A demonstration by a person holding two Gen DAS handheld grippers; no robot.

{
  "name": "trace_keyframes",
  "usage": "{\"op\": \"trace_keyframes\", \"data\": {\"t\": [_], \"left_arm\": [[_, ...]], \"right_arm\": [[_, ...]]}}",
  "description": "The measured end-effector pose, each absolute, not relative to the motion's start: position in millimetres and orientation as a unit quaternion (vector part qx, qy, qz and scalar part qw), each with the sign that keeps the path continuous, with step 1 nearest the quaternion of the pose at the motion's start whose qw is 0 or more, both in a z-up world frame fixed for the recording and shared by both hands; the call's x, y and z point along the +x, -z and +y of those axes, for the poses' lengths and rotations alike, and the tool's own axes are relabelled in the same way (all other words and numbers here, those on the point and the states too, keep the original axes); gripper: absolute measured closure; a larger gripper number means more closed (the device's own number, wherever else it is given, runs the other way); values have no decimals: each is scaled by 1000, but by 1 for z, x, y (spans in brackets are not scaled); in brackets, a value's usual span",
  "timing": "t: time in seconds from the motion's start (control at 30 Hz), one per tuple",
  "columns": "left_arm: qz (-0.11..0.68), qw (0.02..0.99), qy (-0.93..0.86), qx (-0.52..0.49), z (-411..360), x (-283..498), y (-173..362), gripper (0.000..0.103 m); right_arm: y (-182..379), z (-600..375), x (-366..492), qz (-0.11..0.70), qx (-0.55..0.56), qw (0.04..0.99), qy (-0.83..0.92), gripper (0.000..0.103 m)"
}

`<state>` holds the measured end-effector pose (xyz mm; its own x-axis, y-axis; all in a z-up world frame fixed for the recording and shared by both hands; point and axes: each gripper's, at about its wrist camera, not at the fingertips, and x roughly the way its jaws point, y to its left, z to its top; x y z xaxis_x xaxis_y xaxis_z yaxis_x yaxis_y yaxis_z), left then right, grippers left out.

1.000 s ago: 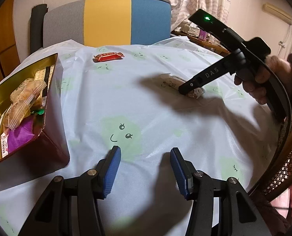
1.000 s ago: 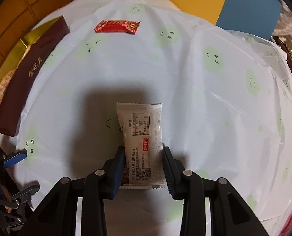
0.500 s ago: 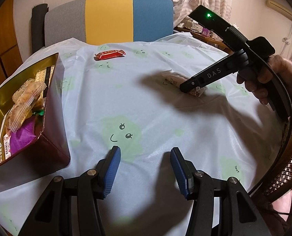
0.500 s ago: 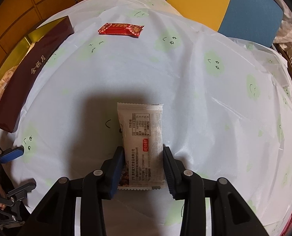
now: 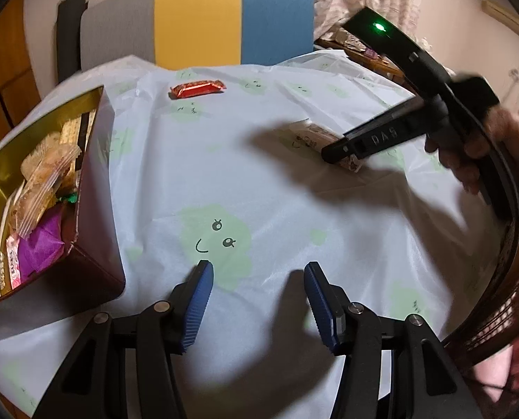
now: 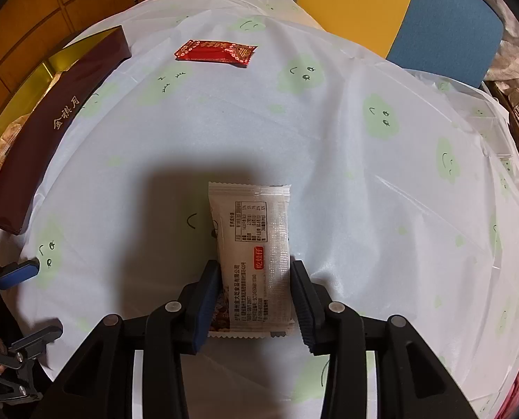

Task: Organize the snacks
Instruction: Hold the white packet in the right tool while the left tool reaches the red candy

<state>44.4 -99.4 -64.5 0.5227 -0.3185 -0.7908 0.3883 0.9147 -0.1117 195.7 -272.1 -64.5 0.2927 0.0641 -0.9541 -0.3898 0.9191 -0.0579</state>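
A white snack packet [image 6: 250, 230] lies flat on the pale tablecloth, printed side up. My right gripper [image 6: 256, 279] points steeply down over its near end, one blue pad on each long edge. Its jaws are opening, and a thin gap shows at the right pad. From the left wrist view the right gripper [image 5: 346, 150] hides most of that packet [image 5: 315, 136]. My left gripper [image 5: 256, 279] hovers open over a green smiley patch with nothing between its pads. A red wrapped snack [image 5: 197, 89] lies at the far side of the table. The dark red gift box [image 5: 95, 188] on the left holds several snacks.
A chair with grey, yellow and blue panels [image 5: 224, 21] stands behind the table. A person's hand [image 5: 476, 153] grips the right tool. A wicker chair edge [image 5: 514, 296] is at the right. The box wall [image 6: 50, 129] runs along the table's left edge.
The right gripper's pads have spread slightly apart from the white packet's edges. The packet has stayed on the cloth. The left gripper has tilted a little without shifting.
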Motion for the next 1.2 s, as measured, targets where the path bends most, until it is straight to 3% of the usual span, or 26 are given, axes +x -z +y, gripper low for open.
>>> {"op": "trace_keyframes", "data": {"t": [0.23, 0.57, 1.2], "left_arm": [[452, 870, 196, 16, -94, 67, 33, 49], [447, 872, 175, 101, -109, 155, -16, 49], [496, 813, 172, 251, -155, 304, 47, 49]], "right_arm": [[65, -272, 195, 576, -145, 792, -143, 62], [64, -268, 194, 575, -157, 790, -140, 62], [65, -270, 198, 580, -168, 785, -141, 61]]}}
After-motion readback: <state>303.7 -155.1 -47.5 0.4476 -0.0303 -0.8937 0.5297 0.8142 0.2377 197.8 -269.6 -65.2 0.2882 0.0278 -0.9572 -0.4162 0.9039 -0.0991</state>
